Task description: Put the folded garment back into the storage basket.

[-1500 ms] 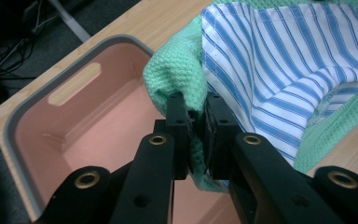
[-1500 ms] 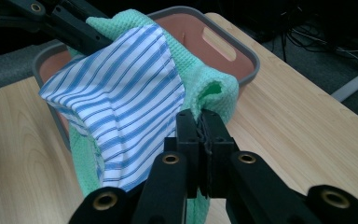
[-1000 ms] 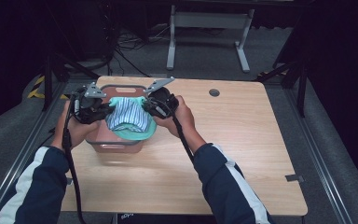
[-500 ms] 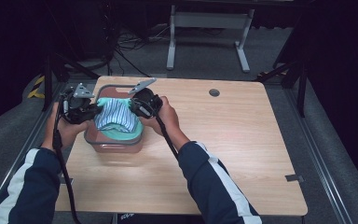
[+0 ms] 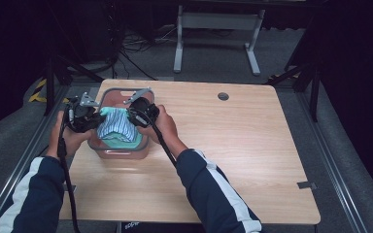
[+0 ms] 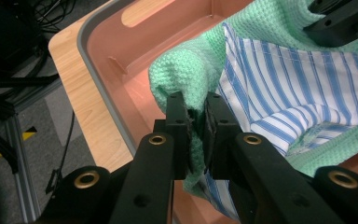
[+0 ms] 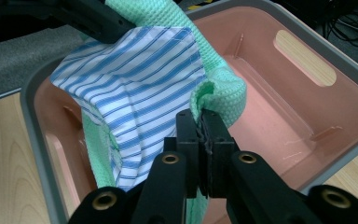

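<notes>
A person leans in from the near edge of the wooden counter (image 5: 233,160), sleeves dark with a white stripe, a claw in each hand. Towards the far left corner of the counter sits a pink tub (image 5: 121,151) with a grey rim and a slotted handle hole in each end wall. Its long axis runs roughly near to far. A round grommet (image 5: 223,96) lies well apart to the right, and the grey legs of a stand (image 5: 213,29) rise from the floor beyond the far edge, among loose cables.

Over the tub hangs a green waffle-knit cloth (image 6: 186,74) with a blue-and-white striped cloth (image 6: 298,93) lying against it, the pair stretched left to right between the two claws and sagging down into the tub. The stripes run mostly along that sag.

The left claw (image 6: 196,116) is clenched on a bunched edge of the green cloth at the tub's left side, with the striped cloth just beside its jaws. The right claw (image 7: 204,128) is pinched tight on the green cloth's fold at the opposite side, above the tub's bare pink floor. The tub's walls stand close around both claws, and black cables trail from the claws back along the forearms.
</notes>
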`<state>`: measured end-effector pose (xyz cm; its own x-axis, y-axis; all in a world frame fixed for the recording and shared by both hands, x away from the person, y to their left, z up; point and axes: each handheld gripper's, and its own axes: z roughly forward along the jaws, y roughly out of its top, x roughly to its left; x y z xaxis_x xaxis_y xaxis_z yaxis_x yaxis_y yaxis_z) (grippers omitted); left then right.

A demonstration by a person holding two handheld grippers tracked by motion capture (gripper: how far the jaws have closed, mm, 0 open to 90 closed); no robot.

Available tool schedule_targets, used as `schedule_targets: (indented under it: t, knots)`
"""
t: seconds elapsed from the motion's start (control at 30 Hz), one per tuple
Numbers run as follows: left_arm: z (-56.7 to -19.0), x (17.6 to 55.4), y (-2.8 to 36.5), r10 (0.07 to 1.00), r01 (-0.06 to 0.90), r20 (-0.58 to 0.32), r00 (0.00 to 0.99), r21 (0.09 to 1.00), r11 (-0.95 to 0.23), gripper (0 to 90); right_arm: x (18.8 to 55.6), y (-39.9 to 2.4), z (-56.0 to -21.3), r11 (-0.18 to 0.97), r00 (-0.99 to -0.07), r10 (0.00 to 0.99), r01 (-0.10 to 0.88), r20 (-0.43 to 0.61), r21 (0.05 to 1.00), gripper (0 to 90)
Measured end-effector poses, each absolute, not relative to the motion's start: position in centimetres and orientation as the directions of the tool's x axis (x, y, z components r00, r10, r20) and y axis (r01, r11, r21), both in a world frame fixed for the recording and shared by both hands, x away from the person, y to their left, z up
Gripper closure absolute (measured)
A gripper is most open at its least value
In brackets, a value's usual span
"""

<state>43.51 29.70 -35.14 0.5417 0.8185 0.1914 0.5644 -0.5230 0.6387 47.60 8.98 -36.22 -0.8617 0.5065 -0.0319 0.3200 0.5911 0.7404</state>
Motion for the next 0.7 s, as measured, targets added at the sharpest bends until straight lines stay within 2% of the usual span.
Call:
schedule_targets:
  t: [0.17,0.33,0.7]
  knots:
    - [-36.0,43.7,29.7,0.818,0.576,0.196,0.541,0.623,-0.530,81.9,47.7,8.9,-36.8,0.598,-0.862,0.507,0.328,-0.027,0.731,87.1]
    - [-37.0,43.9,29.6,0.828,0.586,0.161,0.537,0.634,-0.504,80.9,47.8,8.5,-37.5,0.600,-0.857,0.515,0.341,-0.024,0.724,86.7]
    - [-38.0,44.2,28.8,0.821,0.594,0.188,0.539,0.606,-0.529,79.1,48.0,8.2,-38.9,0.612,-0.855,0.518,0.356,-0.019,0.706,85.1]
